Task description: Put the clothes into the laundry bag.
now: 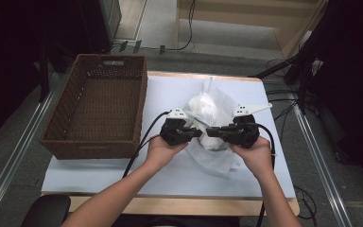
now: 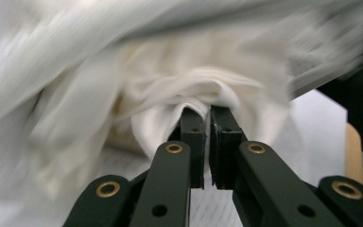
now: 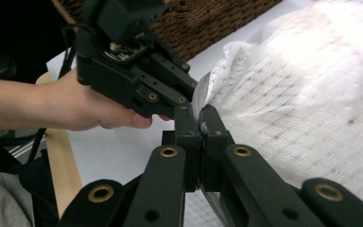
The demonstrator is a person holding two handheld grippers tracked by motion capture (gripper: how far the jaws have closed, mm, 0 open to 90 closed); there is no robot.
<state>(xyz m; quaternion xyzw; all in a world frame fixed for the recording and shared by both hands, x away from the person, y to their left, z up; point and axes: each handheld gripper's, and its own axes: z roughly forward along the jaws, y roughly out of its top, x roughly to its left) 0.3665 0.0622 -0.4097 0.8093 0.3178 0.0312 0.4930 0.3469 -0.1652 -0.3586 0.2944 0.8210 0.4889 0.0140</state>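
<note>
We hold the white mesh bag (image 1: pixel 208 127) mid-worktop between our grippers: left gripper (image 1: pixel 196 133) fingers pinch the inner cloth, right gripper (image 1: pixel 211 131) fingers pinch its mesh edge; the basket (image 1: pixel 56 132) lies leftward.

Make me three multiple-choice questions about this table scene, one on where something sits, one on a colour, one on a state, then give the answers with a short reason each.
1. Where is the wicker basket relative to the white mesh bag?
A. To its left
B. To its right
C. On top of it

2. What colour is the basket?
A. White
B. Brown
C. Blue

3. How does the right claw stand?
A. Wide open above the bag
B. Shut on an edge of the bag
C. Resting inside the basket

Answers:
1 A: in the high view the basket sits on the table's left side, the bag at the middle.
2 B: its woven walls are dark brown.
3 B: the right gripper view shows its jaws pressed together with mesh fabric between them.
</note>
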